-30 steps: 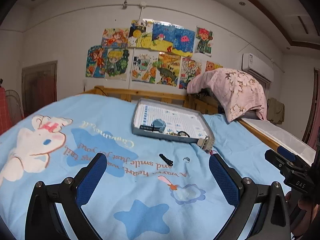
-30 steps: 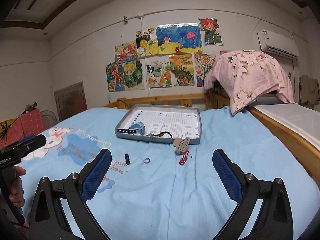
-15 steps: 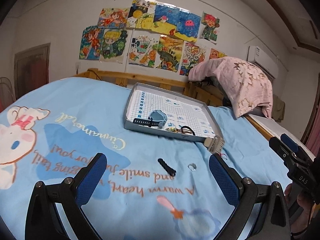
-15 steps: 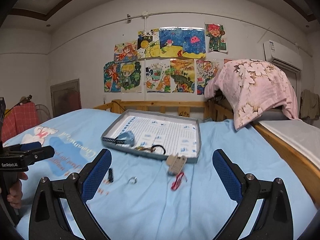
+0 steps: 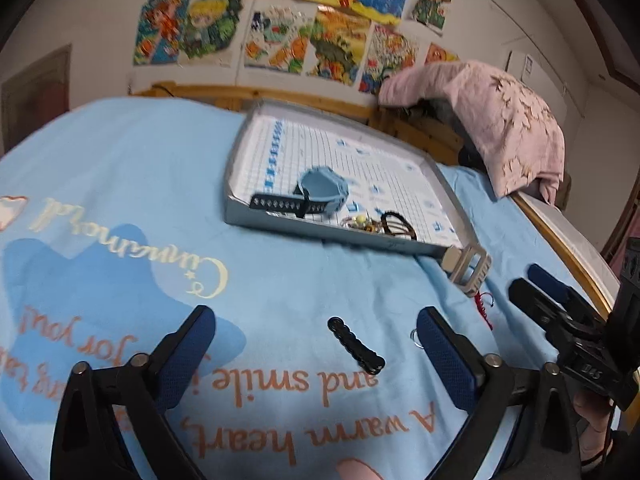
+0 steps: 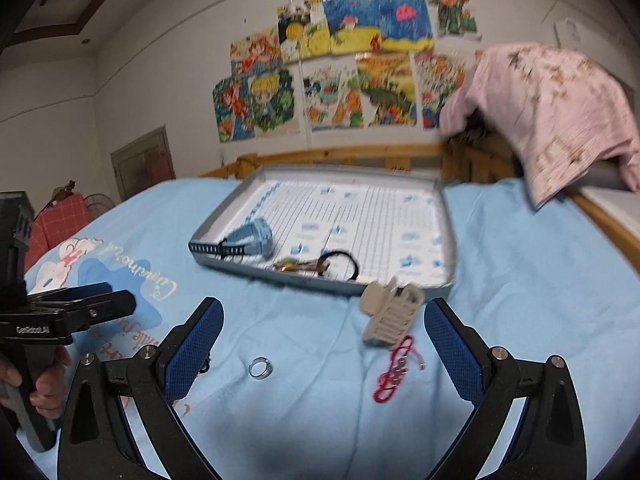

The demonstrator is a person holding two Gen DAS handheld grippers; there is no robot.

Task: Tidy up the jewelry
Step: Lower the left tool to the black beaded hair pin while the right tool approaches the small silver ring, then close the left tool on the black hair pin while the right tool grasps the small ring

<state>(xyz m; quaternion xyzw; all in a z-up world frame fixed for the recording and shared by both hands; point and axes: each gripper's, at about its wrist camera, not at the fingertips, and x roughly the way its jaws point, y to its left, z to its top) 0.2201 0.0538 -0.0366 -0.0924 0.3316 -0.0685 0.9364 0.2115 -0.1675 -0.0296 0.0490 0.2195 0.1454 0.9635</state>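
Observation:
A grey tray (image 5: 280, 229) (image 6: 224, 218) lies on the blue bedsheet and holds a blue watch (image 5: 320, 194) (image 6: 250, 240) and a dark cord bracelet with beads (image 5: 394, 226) (image 6: 340, 266). On the sheet before it lie a black hair clip (image 5: 356, 346), a silver ring (image 6: 261, 368), a beige claw clip (image 5: 468, 270) (image 6: 390, 314) and a red string bracelet (image 6: 394, 368). My left gripper (image 5: 316, 340) straddles the black clip, its jaws closing, pads apart from it. My right gripper (image 6: 324, 330) has the ring and claw clip between its fingers; its jaws are closing, touching nothing.
A pink blanket (image 6: 552, 112) drapes over the wooden bed rail (image 6: 360, 152) at the right. Drawings hang on the wall (image 5: 280, 20) behind. A person's hand (image 6: 36, 376) holds the other gripper's handle at the left of the right wrist view.
Both grippers moved forward and lower toward the loose items on the sheet, tilting downward. The black clip now lies between the left fingers, the ring and claw clip between the right ones.

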